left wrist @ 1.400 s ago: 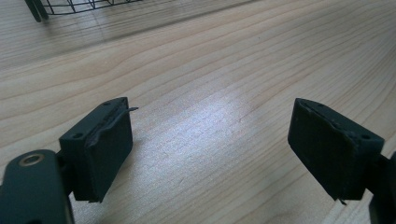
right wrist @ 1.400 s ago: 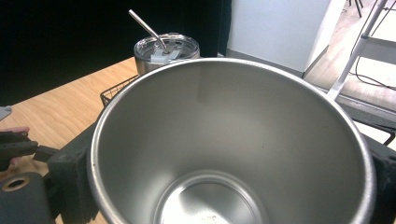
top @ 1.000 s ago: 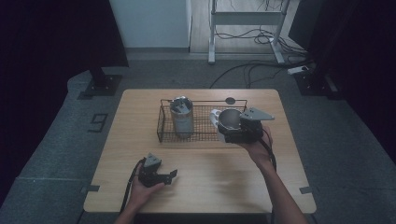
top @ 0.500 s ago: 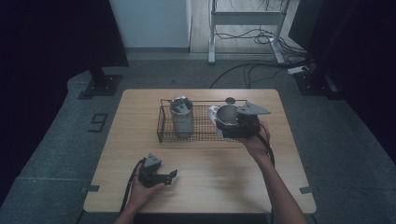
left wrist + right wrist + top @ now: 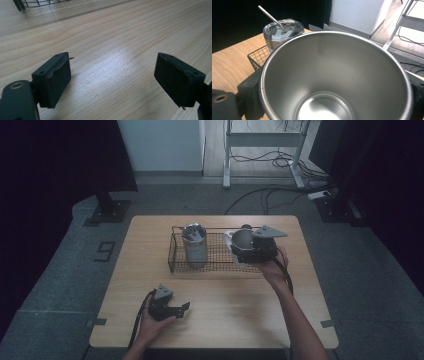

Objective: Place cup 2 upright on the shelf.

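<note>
My right gripper (image 5: 240,249) is shut on an open steel cup (image 5: 242,238), held over the right end of a black wire basket (image 5: 220,268). In the right gripper view the cup's bare inside (image 5: 332,82) faces the camera, with a jaw pressing each side of it. A lidded steel tumbler (image 5: 194,244) with a metal straw stands upright in the basket's left end, also visible as the tumbler (image 5: 283,31) beyond the cup's rim. My left gripper (image 5: 184,310) rests on the table near the front left, open, with nothing between its pads (image 5: 56,80).
The wooden table (image 5: 235,315) has bare room in front of the basket and on its right side. A corner of the basket (image 5: 37,2) lies beyond my left gripper. Cables and a metal stand sit on the floor behind the table.
My right gripper has carried the cup a little farther from the person, over the basket's right end. The left gripper has stayed put.
</note>
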